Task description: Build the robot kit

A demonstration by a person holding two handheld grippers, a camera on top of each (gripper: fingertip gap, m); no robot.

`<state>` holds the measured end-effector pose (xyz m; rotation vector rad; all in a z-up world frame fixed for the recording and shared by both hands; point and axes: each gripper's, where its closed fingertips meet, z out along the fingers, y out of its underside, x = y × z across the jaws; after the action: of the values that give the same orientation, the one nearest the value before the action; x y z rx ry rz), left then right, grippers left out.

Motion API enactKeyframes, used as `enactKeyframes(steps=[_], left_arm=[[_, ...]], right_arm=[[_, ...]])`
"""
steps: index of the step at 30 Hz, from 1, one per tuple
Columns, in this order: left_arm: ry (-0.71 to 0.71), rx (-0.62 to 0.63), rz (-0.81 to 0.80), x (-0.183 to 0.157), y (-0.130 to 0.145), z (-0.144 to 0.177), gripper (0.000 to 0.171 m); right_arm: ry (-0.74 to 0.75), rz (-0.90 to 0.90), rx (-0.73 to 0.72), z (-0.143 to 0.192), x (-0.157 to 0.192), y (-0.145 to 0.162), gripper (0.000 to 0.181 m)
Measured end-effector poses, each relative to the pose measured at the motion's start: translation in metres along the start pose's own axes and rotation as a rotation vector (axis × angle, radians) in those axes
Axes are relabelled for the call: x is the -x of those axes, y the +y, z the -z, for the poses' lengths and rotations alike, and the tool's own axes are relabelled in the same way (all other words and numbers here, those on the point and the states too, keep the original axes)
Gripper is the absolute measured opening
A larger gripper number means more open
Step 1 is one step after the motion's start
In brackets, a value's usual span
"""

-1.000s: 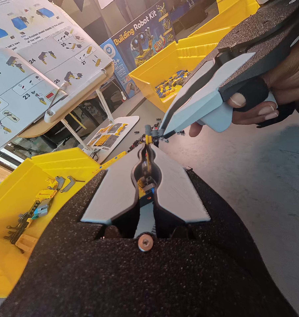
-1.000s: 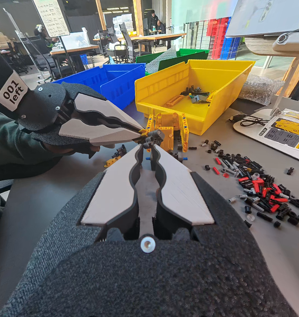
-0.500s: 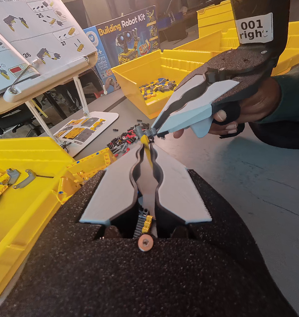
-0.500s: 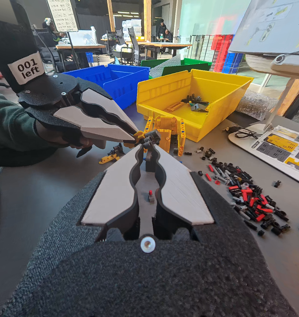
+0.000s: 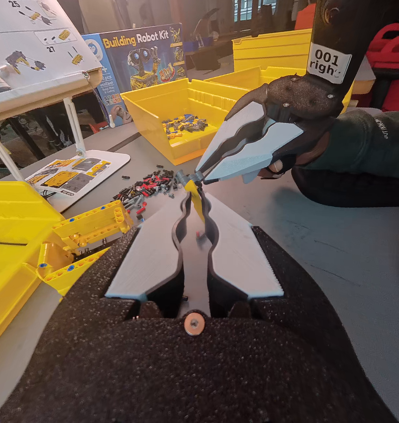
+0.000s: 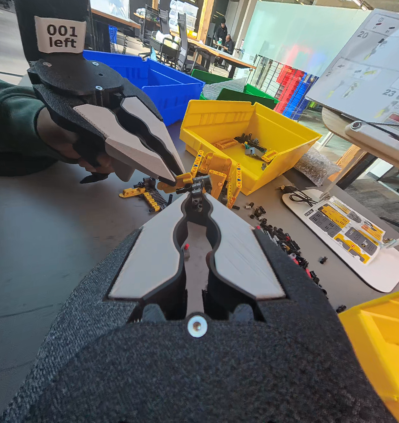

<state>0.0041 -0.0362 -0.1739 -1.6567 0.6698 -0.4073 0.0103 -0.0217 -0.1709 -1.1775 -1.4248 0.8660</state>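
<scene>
1. Left wrist view: sits low on the left gripper (image 5: 195, 193), looking forward along its fingers, close above the grey table (image 5: 308, 240).
2. Right wrist view: rides the right gripper (image 6: 197, 194), facing the opposite way.
3. Both views share the meeting fingertips and the scattered small parts (image 5: 148, 185).

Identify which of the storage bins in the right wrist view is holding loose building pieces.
The yellow bin behind the yellow model: dark and yellow pieces lie on its floor. The blue bin and green bin show no pieces.

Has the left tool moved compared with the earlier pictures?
Yes. In the right wrist view the left tool now points down more steeply and sits nearer the yellow plastic bin.
</scene>
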Motion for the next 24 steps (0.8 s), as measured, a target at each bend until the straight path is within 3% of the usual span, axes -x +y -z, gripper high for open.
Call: enactKeyframes(steps=[6,10,15,24], left_arm=[[0.087,-0.083,0.105,-0.002,-0.013,0.006,0.014],[0.186,-0.035,0.211,-0.007,-0.004,0.003,0.027],[0.296,-0.015,0.263,-0.023,-0.001,0.002,0.018],[0.4,0.006,0.357,-0.03,0.002,0.003,0.017]], right_arm=[[-0.031,0.009,-0.004,0.005,0.004,-0.001,0.007],[-0.078,0.0,-0.024,0.009,0.008,-0.002,0.007],[-0.14,-0.001,-0.039,0.014,0.015,-0.004,0.007],[-0.18,0.0,-0.035,0.017,0.019,-0.002,0.007]])
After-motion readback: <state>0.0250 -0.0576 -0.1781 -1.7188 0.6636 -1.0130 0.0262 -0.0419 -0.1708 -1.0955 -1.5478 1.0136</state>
